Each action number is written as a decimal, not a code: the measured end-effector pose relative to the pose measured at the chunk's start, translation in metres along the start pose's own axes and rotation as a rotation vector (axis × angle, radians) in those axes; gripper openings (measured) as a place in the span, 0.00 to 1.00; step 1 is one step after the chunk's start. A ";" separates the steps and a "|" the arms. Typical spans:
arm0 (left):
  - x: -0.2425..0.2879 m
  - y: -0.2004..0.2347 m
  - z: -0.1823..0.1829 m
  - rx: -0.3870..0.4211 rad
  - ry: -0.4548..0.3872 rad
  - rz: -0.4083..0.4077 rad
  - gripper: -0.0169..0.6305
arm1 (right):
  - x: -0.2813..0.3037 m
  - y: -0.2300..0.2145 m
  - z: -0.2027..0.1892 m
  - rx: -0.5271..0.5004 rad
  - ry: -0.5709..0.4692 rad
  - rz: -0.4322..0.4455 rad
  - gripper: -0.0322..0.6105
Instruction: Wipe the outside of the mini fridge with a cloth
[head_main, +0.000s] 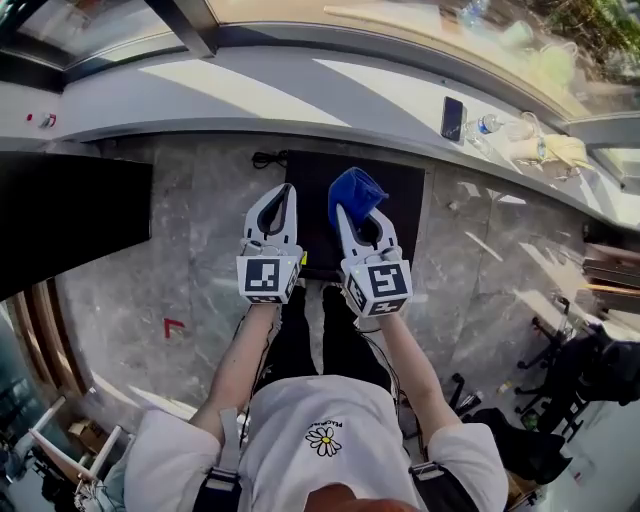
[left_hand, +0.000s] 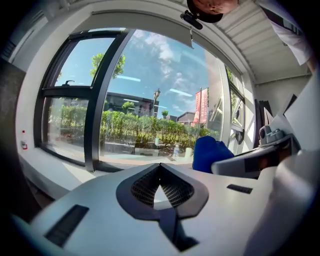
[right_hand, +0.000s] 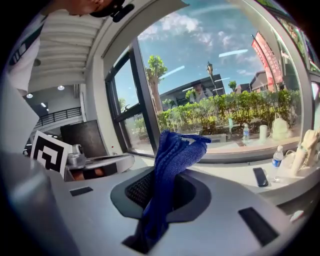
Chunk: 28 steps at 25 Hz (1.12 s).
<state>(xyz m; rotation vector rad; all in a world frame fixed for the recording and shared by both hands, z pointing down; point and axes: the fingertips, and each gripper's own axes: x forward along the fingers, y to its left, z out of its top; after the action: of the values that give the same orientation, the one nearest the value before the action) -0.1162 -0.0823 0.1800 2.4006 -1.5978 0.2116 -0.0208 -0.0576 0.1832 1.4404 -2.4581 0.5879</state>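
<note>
Apparently wiping is yet to start: the right gripper (head_main: 356, 222) pinches the blue cloth (head_main: 355, 192) over the black mini fridge (head_main: 407, 215) at mid-frame, while the left gripper (head_main: 283, 196) is closed on nothing.

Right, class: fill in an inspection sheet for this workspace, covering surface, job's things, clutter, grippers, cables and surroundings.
Surface: grey marble floor, small red mark.
Job's things: black mini fridge below the grippers; blue cloth.
Clutter: phone and water bottle on the window sill.
Grippers: left gripper jaws together, empty; right gripper jaws shut on the cloth.
Cables: black cable beside the fridge.
Surroundings: windows, hedge outside.
</note>
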 end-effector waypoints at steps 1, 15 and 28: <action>0.005 0.007 -0.021 -0.017 0.019 0.013 0.03 | 0.016 0.000 -0.014 0.003 0.015 0.012 0.16; 0.053 0.070 -0.199 -0.171 0.145 0.091 0.03 | 0.219 -0.004 -0.178 0.320 0.314 0.146 0.16; 0.046 0.082 -0.244 -0.221 0.174 0.133 0.03 | 0.264 -0.013 -0.222 0.151 0.502 0.055 0.16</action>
<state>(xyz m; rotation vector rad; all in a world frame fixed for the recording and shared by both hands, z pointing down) -0.1693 -0.0837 0.4359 2.0550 -1.6102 0.2475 -0.1391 -0.1689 0.4874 1.1027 -2.0927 1.0238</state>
